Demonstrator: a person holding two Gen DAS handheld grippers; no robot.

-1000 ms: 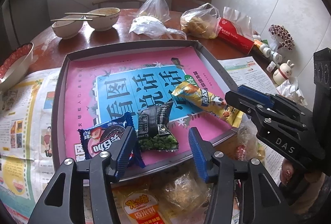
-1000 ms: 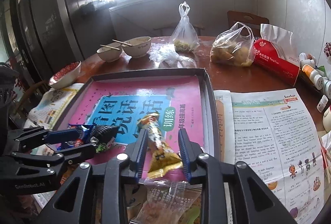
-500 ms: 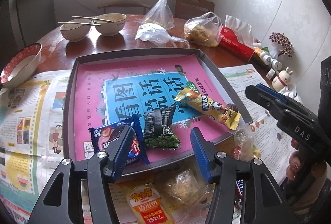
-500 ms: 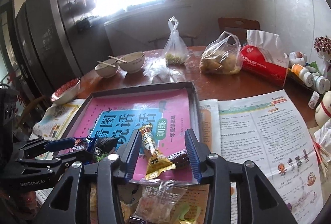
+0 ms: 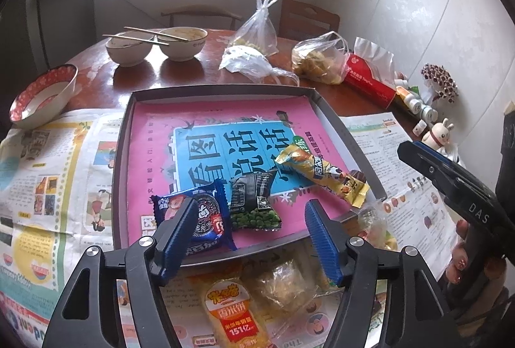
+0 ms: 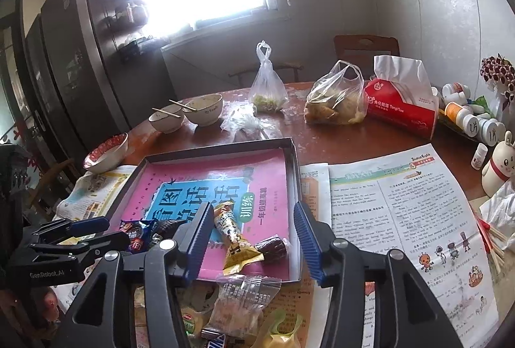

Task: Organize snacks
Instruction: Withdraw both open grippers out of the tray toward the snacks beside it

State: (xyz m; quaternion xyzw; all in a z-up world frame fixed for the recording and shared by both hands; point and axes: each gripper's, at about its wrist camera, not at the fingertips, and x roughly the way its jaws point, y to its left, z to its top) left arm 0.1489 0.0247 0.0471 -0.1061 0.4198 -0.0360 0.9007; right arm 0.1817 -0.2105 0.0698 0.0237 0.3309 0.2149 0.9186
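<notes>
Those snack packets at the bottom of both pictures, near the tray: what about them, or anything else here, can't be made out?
- Loose snack pile, right wrist view: the gripper body and the bottom edge cut it off, so its count is unclear.
- Yellow rice cracker pack, left wrist view: lower end cut off by the edge.
- Blue cookie packet, left wrist view: partly covered by a gripper finger.
- Bowls: contents too washed out.
- Small bottles: labels too small.

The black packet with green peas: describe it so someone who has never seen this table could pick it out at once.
On the round wooden table sits a shallow grey tray lined with a pink and blue booklet. Near the tray's front edge lie three snacks in a row. The black packet with green peas is the middle one, between the blue cookie packet and the long yellow wrapper.
</notes>
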